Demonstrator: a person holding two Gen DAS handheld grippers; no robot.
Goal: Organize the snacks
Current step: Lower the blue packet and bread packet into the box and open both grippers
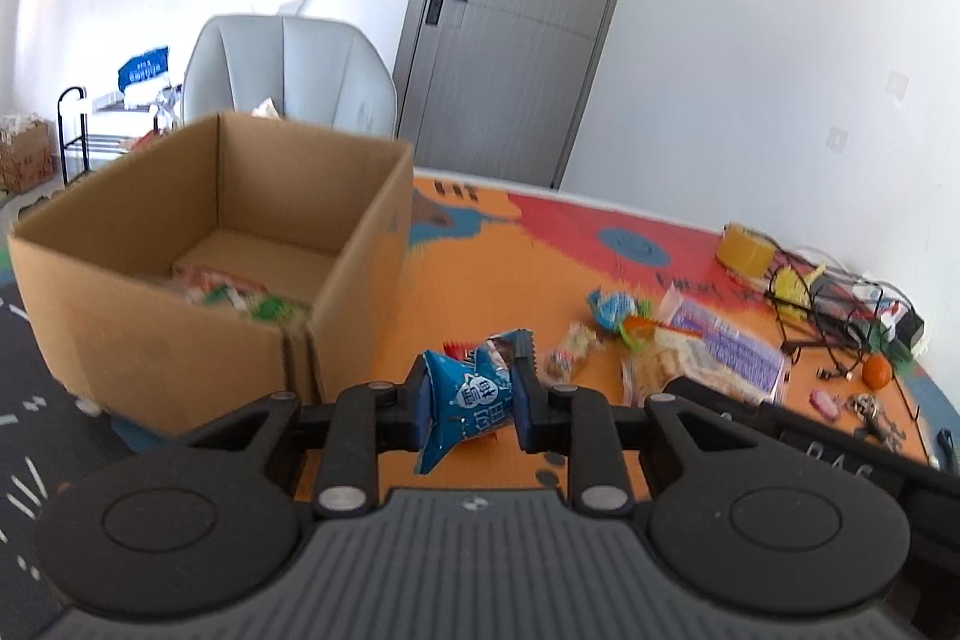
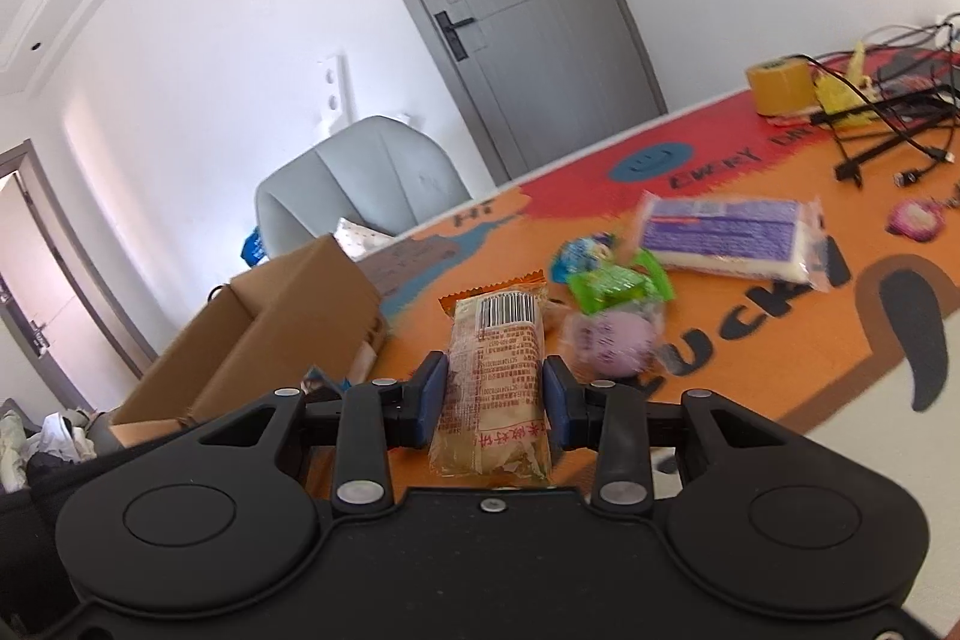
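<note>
Both claws loaded. My left claw grips a small blue snack packet, pinched at its waist and clear of the mat, low centre of the left wrist view. My right claw is clamped on a long tan wrapped bar with a barcode at its far end, centre of the right wrist view. The open cardboard box sits left of centre in the left view, on the orange and red mat covering the bench; a few packets, red and green, already lie in its near corner, most of its floor is bare. So sorting looks begun, not far along. Loose on the mat, right of centre: a purple and white flat pack, a green packet, a blue-wrapped one behind it, a pale purple round one, blurred. In the left view a couple more small wrappers near these; contents unreadable. Tape roll and cables at far right, not snacks. My judgement: two items to drop in the box next, then at least four more pickups.
</note>
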